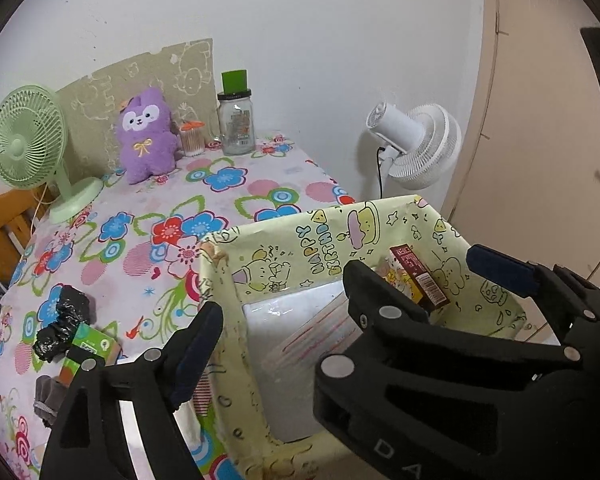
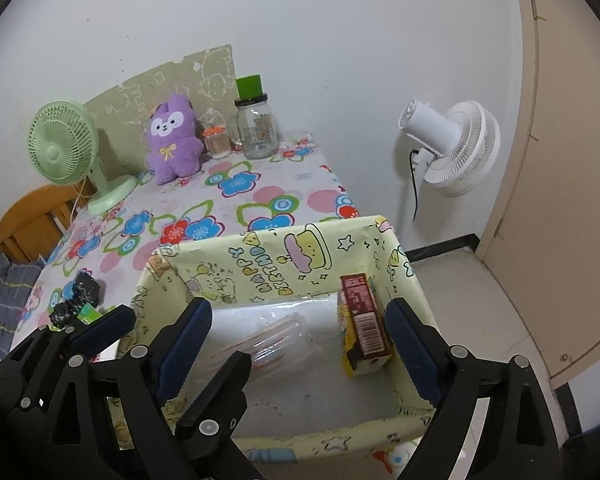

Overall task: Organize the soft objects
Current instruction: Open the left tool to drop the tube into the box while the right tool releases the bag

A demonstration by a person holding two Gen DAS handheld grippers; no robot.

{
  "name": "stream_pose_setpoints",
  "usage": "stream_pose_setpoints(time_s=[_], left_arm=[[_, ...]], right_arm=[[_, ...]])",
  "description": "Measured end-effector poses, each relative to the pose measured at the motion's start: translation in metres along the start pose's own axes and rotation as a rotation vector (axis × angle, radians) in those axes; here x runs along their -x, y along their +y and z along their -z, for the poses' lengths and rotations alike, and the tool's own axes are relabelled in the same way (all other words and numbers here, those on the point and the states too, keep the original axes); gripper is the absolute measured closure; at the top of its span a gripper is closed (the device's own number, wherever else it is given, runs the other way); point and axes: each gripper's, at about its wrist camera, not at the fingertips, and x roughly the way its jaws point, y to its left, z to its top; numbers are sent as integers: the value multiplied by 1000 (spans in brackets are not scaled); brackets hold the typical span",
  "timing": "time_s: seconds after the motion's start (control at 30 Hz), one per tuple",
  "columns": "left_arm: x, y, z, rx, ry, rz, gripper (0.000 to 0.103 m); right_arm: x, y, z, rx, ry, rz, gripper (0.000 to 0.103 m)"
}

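With both the left tool (image 1: 278, 320) and right tool (image 2: 298, 322) spread apart and empty over the yellow storage box (image 2: 260, 258), lift clear, then reach for the purple plush (image 2: 173, 138) at the desk's far edge.

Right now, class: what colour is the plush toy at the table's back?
Purple plush toy, clearest in the left wrist view.

A clear, red-striped plastic bag (image 2: 268, 344) lies flat inside the yellow cartoon-print box (image 2: 260, 264), beside a leaning carton (image 2: 362, 326).
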Motion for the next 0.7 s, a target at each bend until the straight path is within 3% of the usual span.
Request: stream_pose_setpoints(time_s=[0.7], left_arm=[[59, 37, 20, 2, -88, -9, 14]], right_arm=[[52, 51, 13, 38, -83, 3, 6]])
